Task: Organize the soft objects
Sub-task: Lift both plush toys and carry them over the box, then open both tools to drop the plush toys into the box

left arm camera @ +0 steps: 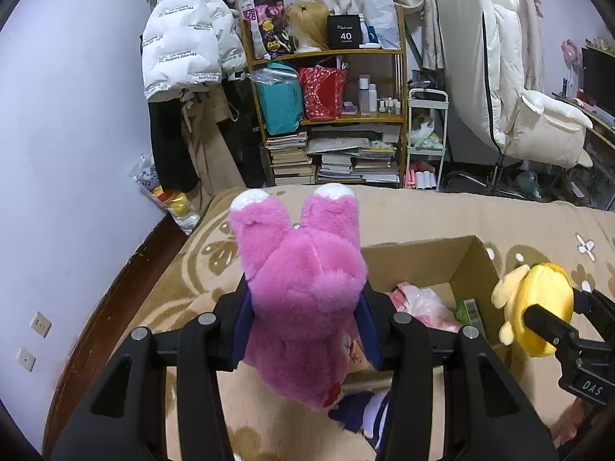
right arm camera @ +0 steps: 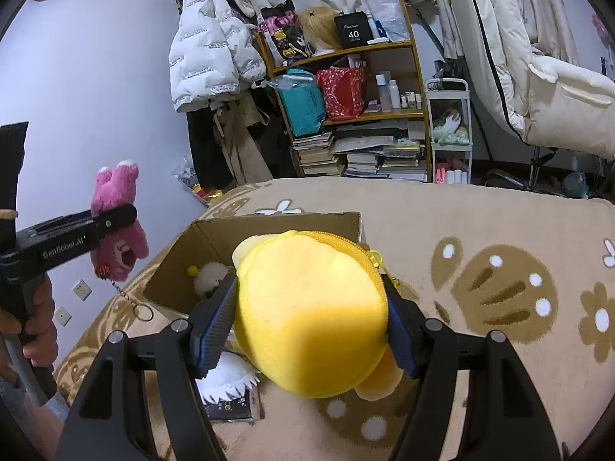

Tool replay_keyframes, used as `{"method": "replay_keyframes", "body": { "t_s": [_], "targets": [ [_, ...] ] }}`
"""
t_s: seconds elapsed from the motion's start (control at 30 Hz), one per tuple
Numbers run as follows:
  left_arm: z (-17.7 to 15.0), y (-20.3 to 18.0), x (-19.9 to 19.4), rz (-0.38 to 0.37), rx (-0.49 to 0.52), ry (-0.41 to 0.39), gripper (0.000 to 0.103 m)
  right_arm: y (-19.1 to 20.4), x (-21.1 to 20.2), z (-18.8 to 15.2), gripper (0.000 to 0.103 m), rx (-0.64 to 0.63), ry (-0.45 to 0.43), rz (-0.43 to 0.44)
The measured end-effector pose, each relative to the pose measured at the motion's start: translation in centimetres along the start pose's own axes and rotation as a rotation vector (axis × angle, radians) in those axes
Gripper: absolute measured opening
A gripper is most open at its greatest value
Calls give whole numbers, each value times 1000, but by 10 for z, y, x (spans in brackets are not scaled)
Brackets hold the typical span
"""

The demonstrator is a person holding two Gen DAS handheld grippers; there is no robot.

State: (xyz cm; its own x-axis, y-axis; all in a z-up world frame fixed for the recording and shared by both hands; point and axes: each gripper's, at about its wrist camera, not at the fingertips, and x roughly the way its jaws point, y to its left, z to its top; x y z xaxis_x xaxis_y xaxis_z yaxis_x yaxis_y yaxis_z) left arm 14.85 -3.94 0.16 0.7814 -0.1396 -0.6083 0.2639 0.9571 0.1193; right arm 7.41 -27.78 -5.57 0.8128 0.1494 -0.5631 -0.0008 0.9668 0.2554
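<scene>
Two toys are clamped but not yet boxed: the left gripper (left arm camera: 303, 322) squeezes a pink bear (left arm camera: 303, 269), the right gripper (right arm camera: 311, 319) a yellow plush (right arm camera: 307, 307), above the partly filled cardboard box (left arm camera: 476, 265).

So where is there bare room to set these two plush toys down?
Bare carpet right of the cardboard box, toward the shelf. Crowded: the box's left part holds a white plush; a dark packet lies on the carpet below the right gripper.

A wooden shelf (left arm camera: 326, 115) (books stacked low) stands beside a hanging white puffer jacket (left arm camera: 184, 46) and white cart (left arm camera: 426, 142).
</scene>
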Motion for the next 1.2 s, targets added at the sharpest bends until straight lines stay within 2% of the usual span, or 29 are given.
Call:
{"method": "replay_keyframes", "body": {
  "t_s": [0.27, 0.57, 0.87, 1.2],
  "targets": [
    [12, -1, 20, 1, 1, -1, 46, -4, 15, 8, 74, -7, 0, 14],
    [10, -7, 40, -16, 0, 33, 46, -7, 33, 21, 74, -5, 5, 23],
    [-3, -18, 67, -58, 16, 120, 47, 6, 60, 15, 76, -37, 67, 38],
    [-21, -25, 84, -45, 31, 196, 50, 14, 71, 12, 78, -76, 105, 25]
  ]
}}
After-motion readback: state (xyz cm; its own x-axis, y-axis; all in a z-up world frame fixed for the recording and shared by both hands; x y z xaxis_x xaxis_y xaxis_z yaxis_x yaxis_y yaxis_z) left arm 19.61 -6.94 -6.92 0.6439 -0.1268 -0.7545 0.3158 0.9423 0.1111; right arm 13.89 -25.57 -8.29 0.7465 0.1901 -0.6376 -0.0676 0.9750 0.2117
